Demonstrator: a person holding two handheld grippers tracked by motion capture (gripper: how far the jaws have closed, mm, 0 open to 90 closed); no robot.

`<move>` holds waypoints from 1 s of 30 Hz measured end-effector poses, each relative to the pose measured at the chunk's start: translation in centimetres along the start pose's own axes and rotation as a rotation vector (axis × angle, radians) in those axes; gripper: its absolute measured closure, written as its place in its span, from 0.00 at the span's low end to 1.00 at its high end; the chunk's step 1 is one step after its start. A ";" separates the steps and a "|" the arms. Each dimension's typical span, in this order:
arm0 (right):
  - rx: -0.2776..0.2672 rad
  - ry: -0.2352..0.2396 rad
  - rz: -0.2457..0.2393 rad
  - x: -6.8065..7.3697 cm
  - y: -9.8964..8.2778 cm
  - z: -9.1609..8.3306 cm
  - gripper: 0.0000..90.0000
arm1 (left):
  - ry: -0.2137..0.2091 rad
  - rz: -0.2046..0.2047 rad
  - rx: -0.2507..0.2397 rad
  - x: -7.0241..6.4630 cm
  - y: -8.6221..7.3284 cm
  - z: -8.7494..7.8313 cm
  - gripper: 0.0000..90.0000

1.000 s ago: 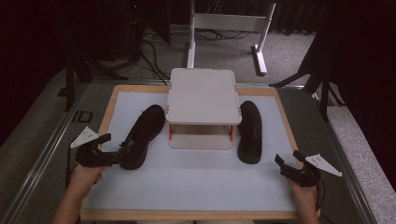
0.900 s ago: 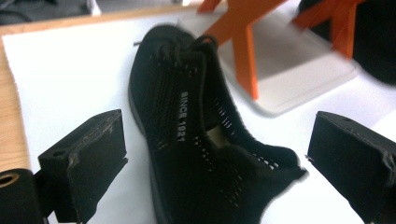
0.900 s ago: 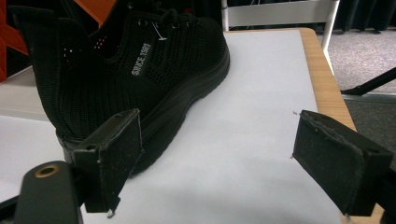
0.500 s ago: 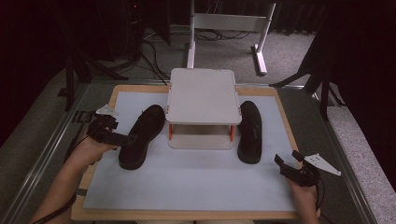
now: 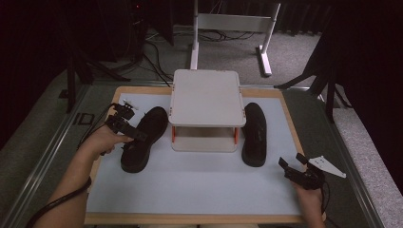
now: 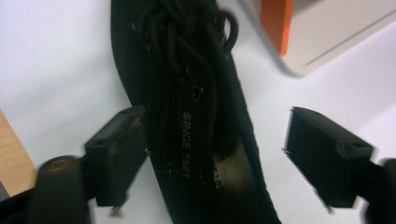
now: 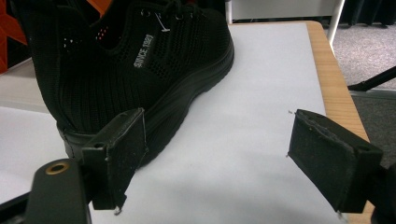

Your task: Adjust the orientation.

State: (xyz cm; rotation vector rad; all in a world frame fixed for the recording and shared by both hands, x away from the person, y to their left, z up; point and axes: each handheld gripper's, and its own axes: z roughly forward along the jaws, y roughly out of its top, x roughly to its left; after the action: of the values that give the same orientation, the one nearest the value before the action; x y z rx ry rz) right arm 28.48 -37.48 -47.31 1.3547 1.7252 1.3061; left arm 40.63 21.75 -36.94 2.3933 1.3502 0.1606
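Black knit shoes, one pair, lying on a pale mat in a wood-framed tray [image 5: 285, 118], one at each side of a small two-tier rack.

Item 1, left gripper [image 5: 124, 124]: a second ago it sat at the tray's near-left edge; it now hangs over the left shoe [image 5: 142, 137] at mid-length. Jaws have just been closing and stand part-open, straddling the tongue [image 6: 187, 135] in the left gripper view; one pad [image 6: 119, 154] lies at the shoe's side, the other stands clear over the mat, so no grip is confirmed. Judgement: pick-up of this shoe is about to begin.

Item 2, rack [image 5: 206, 97]: white top shelf bare; lower shelf [image 5: 204, 142], between orange posts, holds nothing visible. Judgement: likely destination for both shoes.

Item 3, right shoe [image 5: 254, 135]: beside the rack's right side, toe pointing away, untouched.

Item 4, right gripper [image 5: 297, 168]: unmoved at near right, jaws wide, holding nothing, aimed at that shoe's heel [image 7: 88, 102].
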 end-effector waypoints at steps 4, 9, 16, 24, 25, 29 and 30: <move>0.001 0.001 -0.005 0.0 0.0 0.0 0.20 | 0.019 0.005 0.070 0.2 1.0 0.6 0.27; 0.005 0.001 -0.010 0.1 0.0 0.1 0.20 | 0.017 0.009 0.092 0.2 2.1 1.0 0.32; 0.007 0.003 -0.012 0.1 0.0 0.1 0.20 | 0.000 -0.021 0.101 0.4 2.8 1.6 0.39; 0.001 0.001 -0.017 0.2 0.0 0.1 0.20 | 0.008 -0.035 0.129 1.0 2.7 3.1 0.57; 0.003 -0.001 -0.019 0.2 -0.1 0.1 0.20 | 0.012 -0.005 0.130 1.0 2.6 3.2 0.65; 0.007 -0.003 -0.029 0.3 -0.1 0.1 0.20 | -0.008 -0.017 0.131 1.1 2.6 3.1 0.83; 0.007 -0.003 -0.030 0.3 -0.1 0.1 0.20 | -0.008 -0.022 0.129 1.1 2.6 3.0 0.88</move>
State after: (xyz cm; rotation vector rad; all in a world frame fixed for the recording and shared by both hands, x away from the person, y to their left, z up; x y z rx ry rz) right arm 28.47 -37.13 -47.38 1.3295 1.7429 1.2820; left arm 44.16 20.62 -38.81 2.4800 1.4232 0.0589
